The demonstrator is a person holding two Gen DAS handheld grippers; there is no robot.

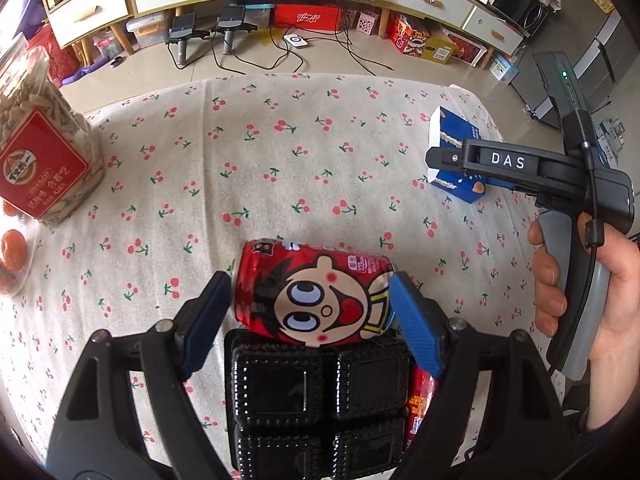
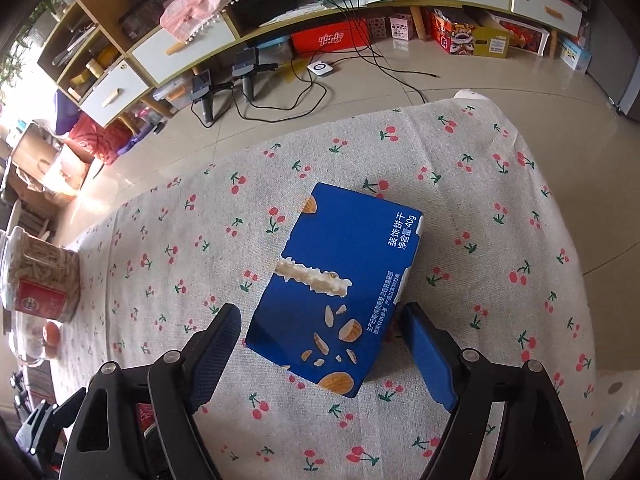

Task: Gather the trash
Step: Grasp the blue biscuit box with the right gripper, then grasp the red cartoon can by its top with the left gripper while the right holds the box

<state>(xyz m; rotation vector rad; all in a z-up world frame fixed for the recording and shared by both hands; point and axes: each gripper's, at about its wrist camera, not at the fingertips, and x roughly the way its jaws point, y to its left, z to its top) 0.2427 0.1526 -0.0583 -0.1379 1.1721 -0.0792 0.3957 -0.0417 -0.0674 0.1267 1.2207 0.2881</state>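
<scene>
Left hand-held gripper (image 1: 310, 312): jaws spread wide, straddling a red drink can (image 1: 312, 292) that lies on its side on the cherry-print worktop (image 1: 280, 152), against the far edge of a black plastic tray (image 1: 316, 408). The blue pads sit at the can's two ends; contact cannot be confirmed, and no squeeze shows.

Right hand-held gripper (image 2: 320, 356): jaws likewise released, one either side of the near end of a blue biscuit box (image 2: 340, 280) lying flat on the same cloth. Small gaps show on both sides; nothing is held.

Handling, as judged:
- Can: likely empty, so light; thin metal, smooth and round, apt to roll or slip and to dent under a hard squeeze. An end-to-end hold, as the pads now stand, bears on the stiffer rims; a hold across the belly would crush more easily.
- Box: thin card, light, probably hollow. Glossy faces. Best taken across the narrow width near a corner or edge fold, where the card resists buckling.

A jar of seeds (image 1: 44, 160) stands well apart at the left.
</scene>
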